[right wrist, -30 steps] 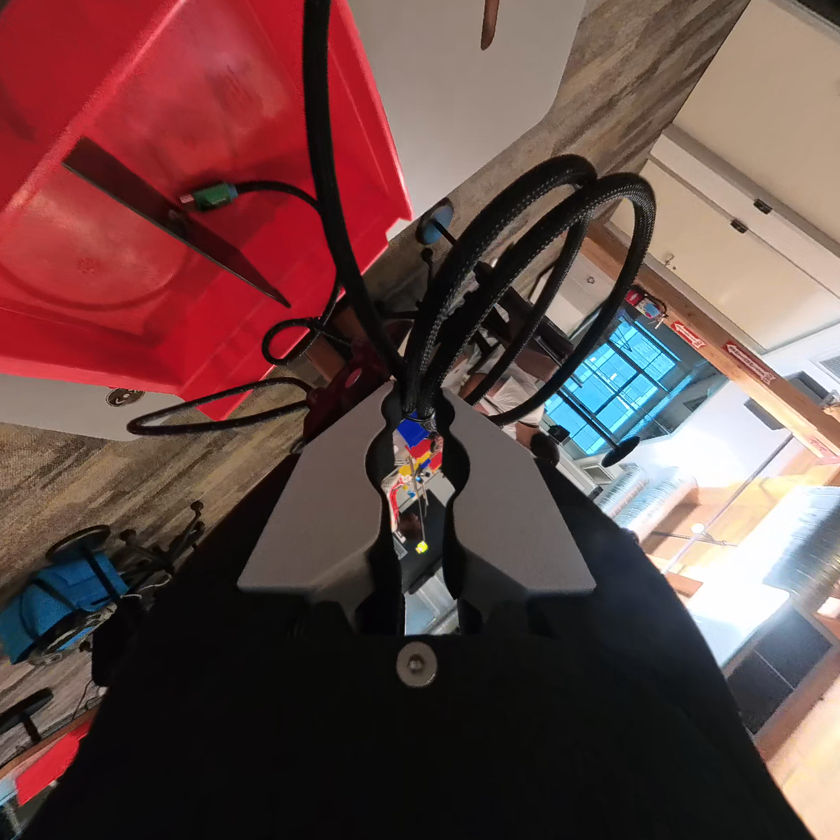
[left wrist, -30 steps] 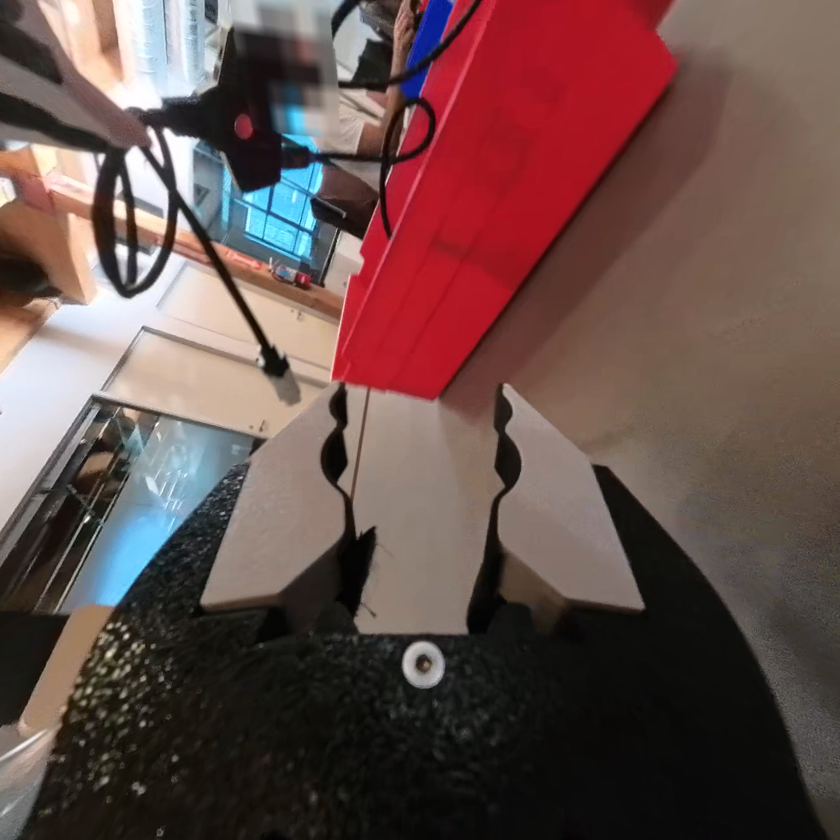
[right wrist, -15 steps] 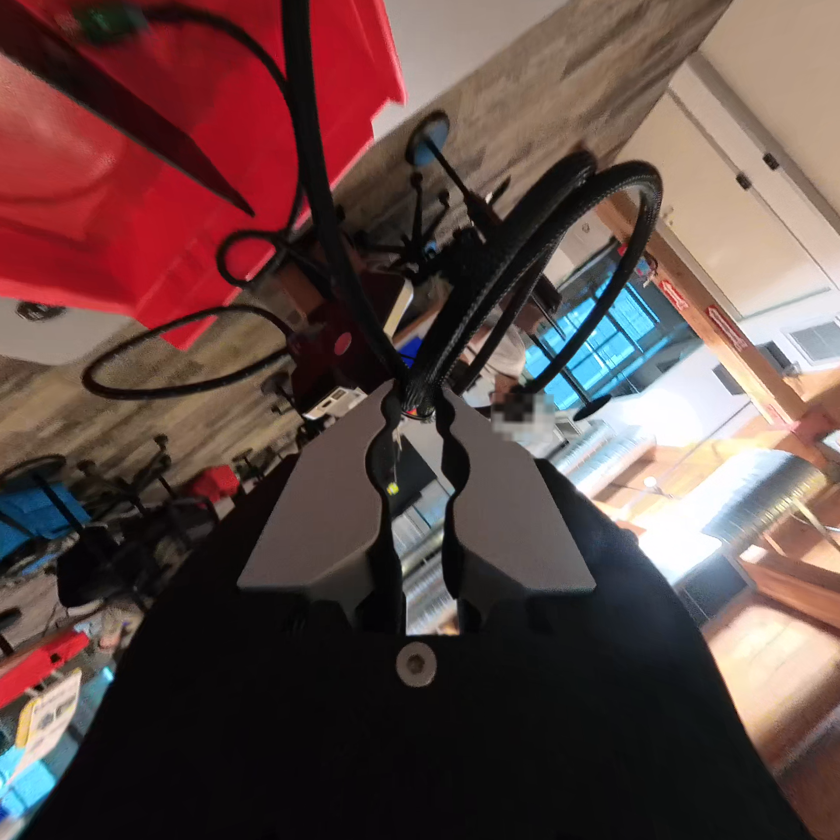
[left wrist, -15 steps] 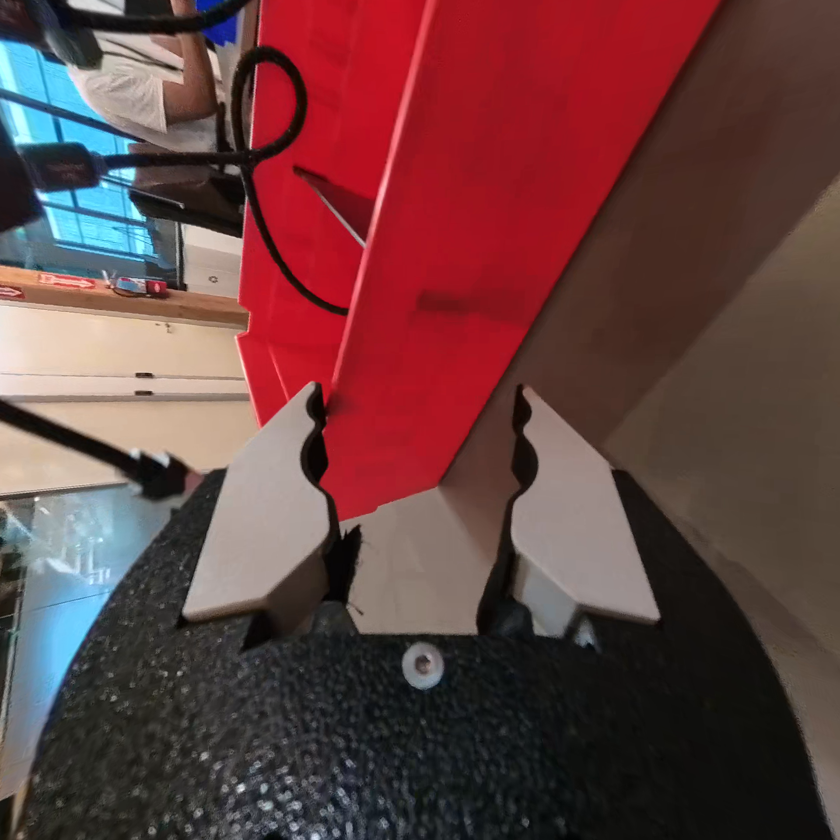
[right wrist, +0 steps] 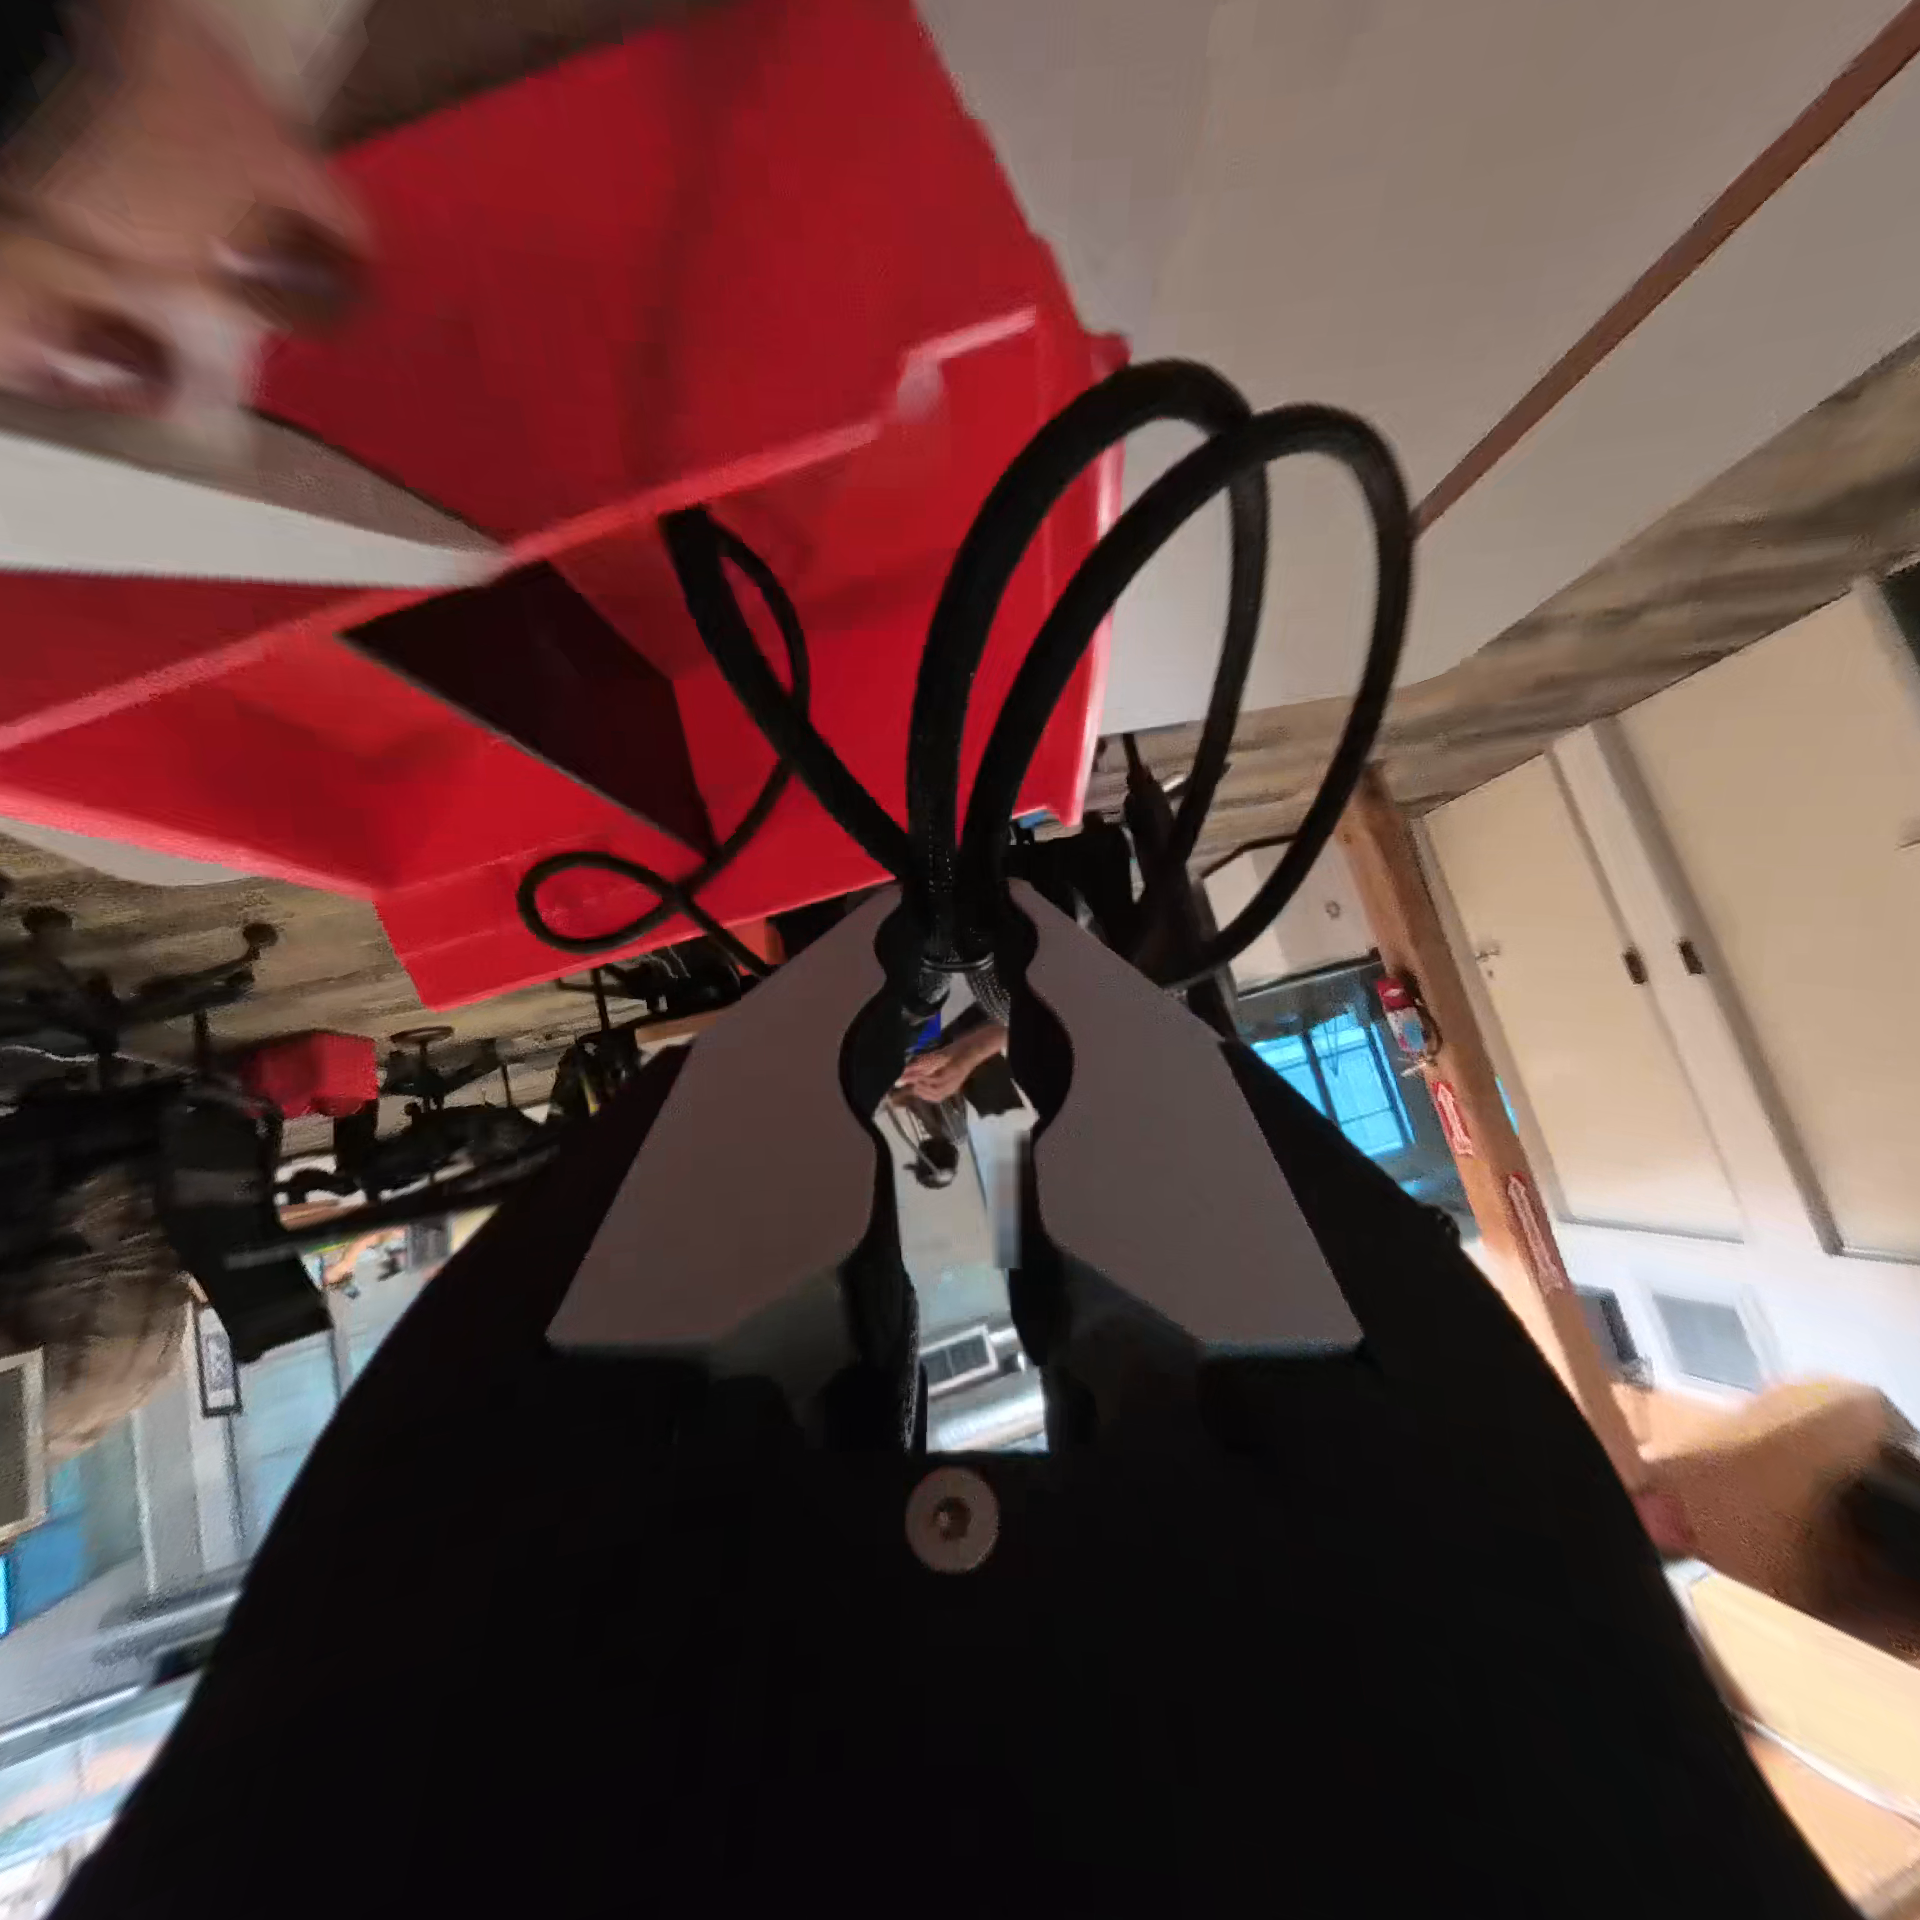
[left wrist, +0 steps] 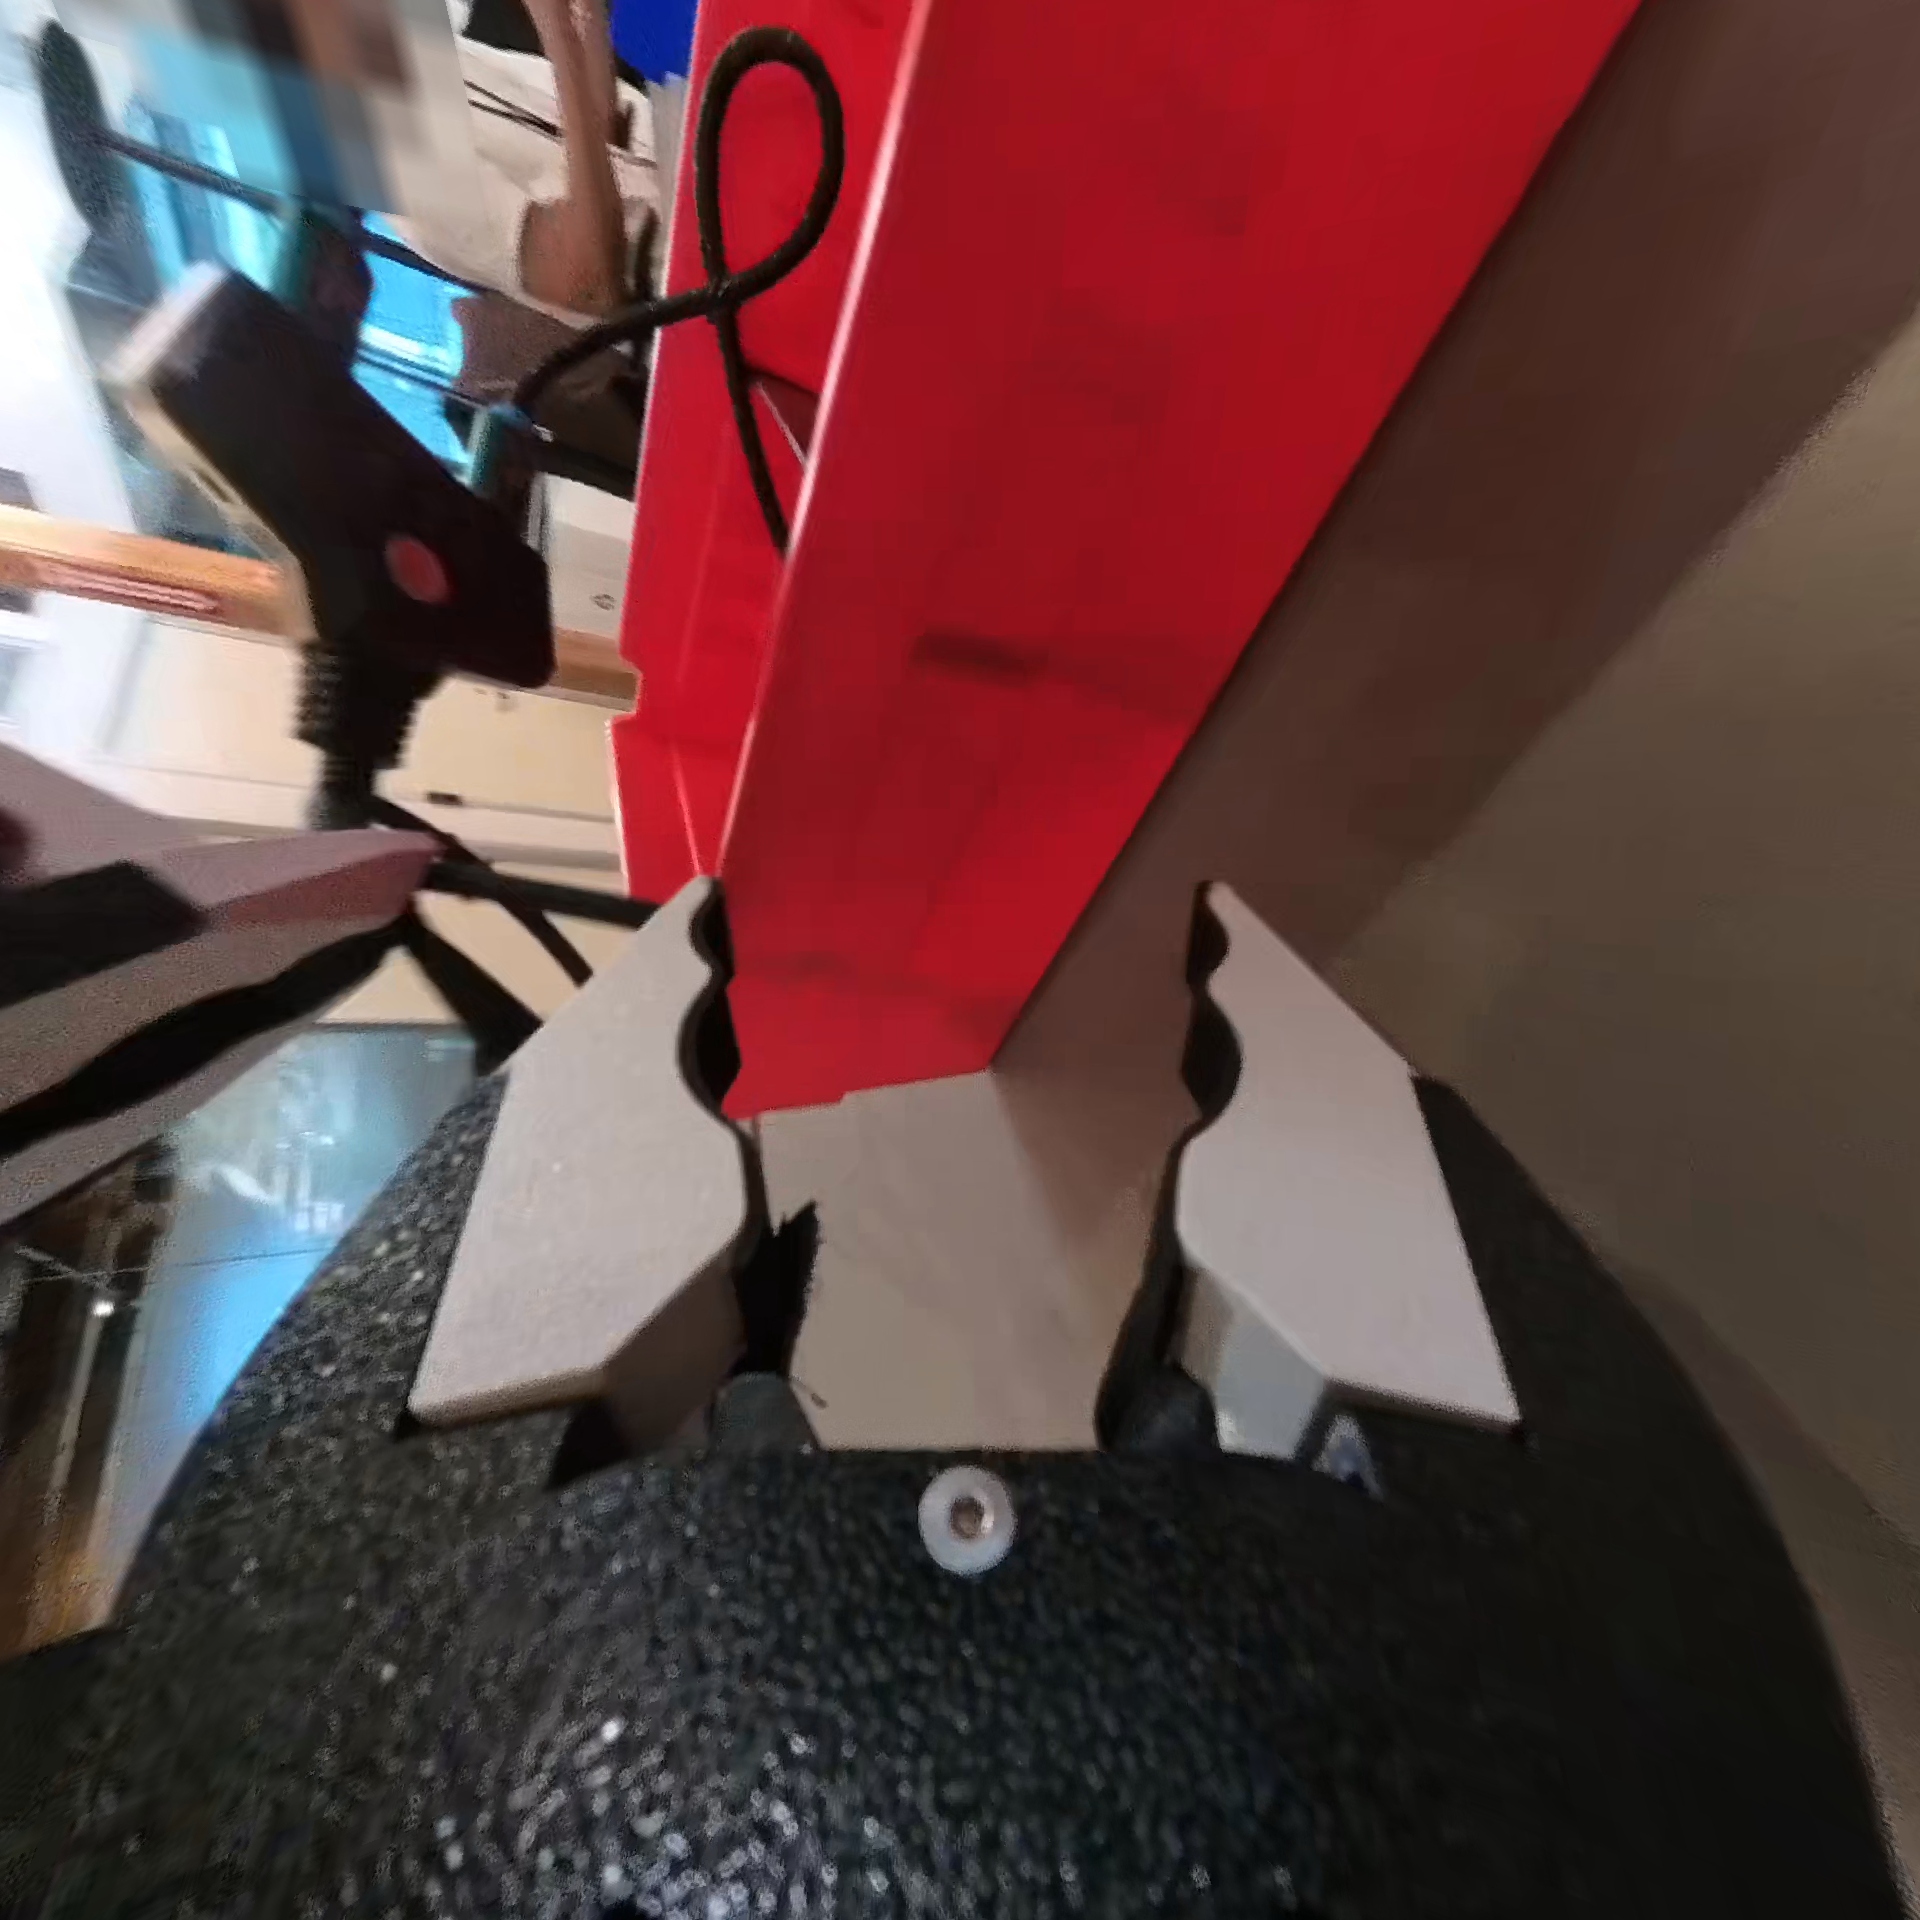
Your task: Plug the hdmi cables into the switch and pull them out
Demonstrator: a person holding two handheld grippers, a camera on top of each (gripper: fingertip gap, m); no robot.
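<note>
Nearest to me, my left gripper is spread wide with nothing between its fingers, low over the pale desk right at the near corner of the red bin, whose corner edge sits just in front of the gap. My right gripper is pinching the braided black hdmi cables at the tips of its fingers, where the bundle is gathered; two stiff loops arch up and away from the grip toward the bin. Farther out in the left wrist view, the black switch with its red button hangs in the air just beyond the right gripper's fingers, a thin lead curling from it over the bin's rim. I cannot tell from either view whether any plug is seated in the switch; it is blurred. My worry is the dangling switch: it swings freely, so reaching for it with the open gripper could knock it away instead of catching it. The loops could also snag on the bin's rim, and the pinch so near the fingertips could let the bundle slip if the lead tugs.
</note>
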